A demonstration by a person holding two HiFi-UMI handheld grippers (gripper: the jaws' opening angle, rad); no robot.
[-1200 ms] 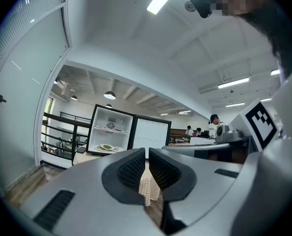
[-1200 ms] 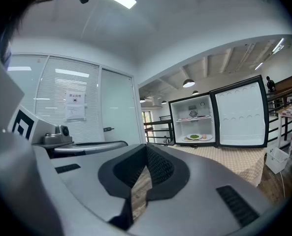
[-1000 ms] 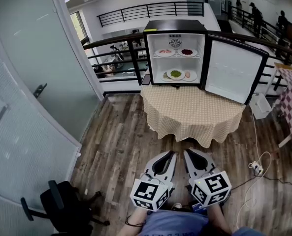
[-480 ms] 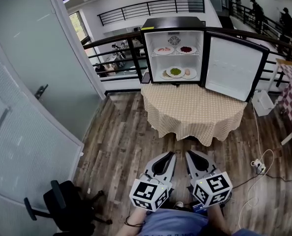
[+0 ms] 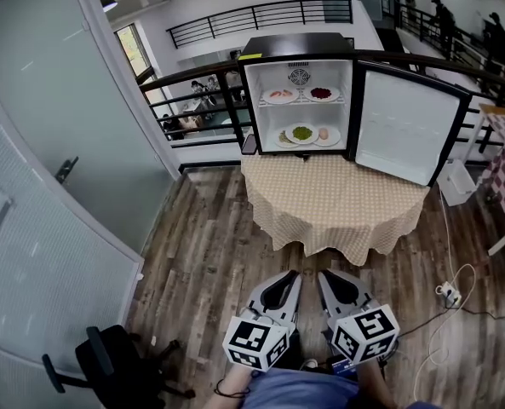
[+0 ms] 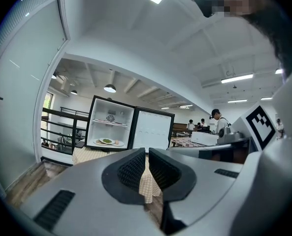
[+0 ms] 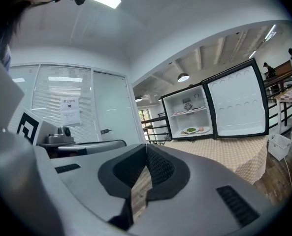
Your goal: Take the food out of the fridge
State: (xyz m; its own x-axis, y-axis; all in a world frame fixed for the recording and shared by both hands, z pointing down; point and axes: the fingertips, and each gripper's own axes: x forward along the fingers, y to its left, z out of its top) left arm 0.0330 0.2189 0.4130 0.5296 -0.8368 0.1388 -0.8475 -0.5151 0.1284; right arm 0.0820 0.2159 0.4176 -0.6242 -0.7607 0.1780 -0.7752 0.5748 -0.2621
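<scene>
A small black fridge (image 5: 296,49) stands open on a round table with a beige checked cloth (image 5: 333,198), its door (image 5: 405,126) swung to the right. The upper shelf holds two plates of food (image 5: 279,95) (image 5: 321,93). On the lower shelf sit a plate of green food (image 5: 301,133) and plates beside it. My left gripper (image 5: 293,275) and right gripper (image 5: 323,275) are side by side low in the head view, well short of the table, both shut and empty. The fridge (image 6: 110,128) shows far ahead of the left gripper (image 6: 146,154). The right gripper (image 7: 146,149) also faces the fridge (image 7: 189,113).
A frosted glass wall with a door (image 5: 56,169) runs along the left. A black office chair (image 5: 107,369) stands at the lower left. A power strip with cables (image 5: 446,292) lies on the wood floor to the right. A railing (image 5: 192,79) and people stand behind the fridge.
The table and fridge have drawn slightly nearer in the head view. Both grippers sit a little lower in the frame, still shut and side by side.
</scene>
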